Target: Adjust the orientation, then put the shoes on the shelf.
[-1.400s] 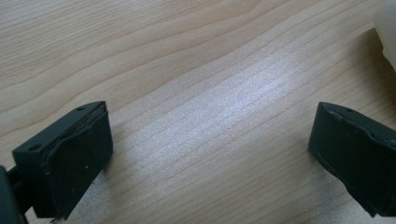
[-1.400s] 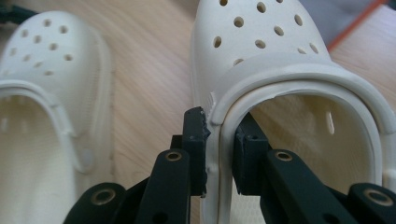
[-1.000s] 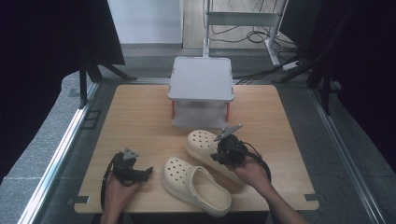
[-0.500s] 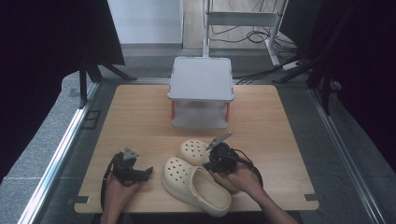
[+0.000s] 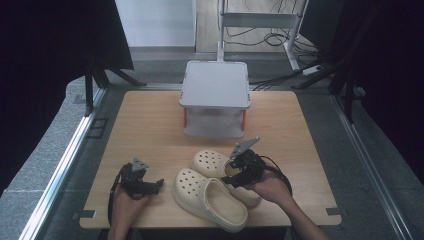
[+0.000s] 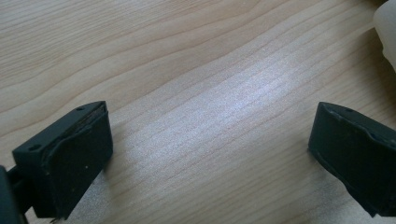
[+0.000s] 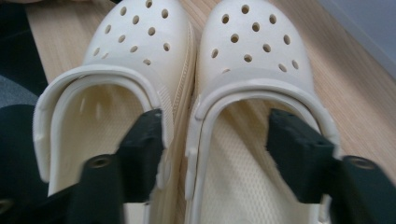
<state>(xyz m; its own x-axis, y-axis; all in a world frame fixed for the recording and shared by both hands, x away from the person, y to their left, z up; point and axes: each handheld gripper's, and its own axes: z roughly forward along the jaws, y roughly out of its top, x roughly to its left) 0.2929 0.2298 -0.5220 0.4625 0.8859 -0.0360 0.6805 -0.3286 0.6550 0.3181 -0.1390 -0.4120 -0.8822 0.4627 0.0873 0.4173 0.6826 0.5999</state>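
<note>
Two cream clogs lie side by side on the wooden table, the left clog (image 5: 210, 200) (image 7: 135, 42) nearer the front edge and the right clog (image 5: 212, 162) (image 7: 254, 46) behind it. My right gripper (image 5: 235, 177) (image 7: 215, 140) hangs over their heel ends. Its jaws have just been opening and now stand open, one in each clog's opening, with the two adjoining side walls between them and no pad pressing. My left gripper (image 5: 157, 186) (image 6: 210, 140) rests open over bare wood left of the clogs, with a sliver of clog (image 6: 387, 28) at the edge of its view.
A grey box-like stand (image 5: 215, 85) with orange side parts sits at the middle back of the table (image 5: 150, 130). Bare wood lies to the left and right of the stand. Metal rails run along both sides of the table.
The right gripper and the right clog shifted slightly left, closer to the other clog. The right gripper's jaws went from shut to open. The left gripper kept still.
</note>
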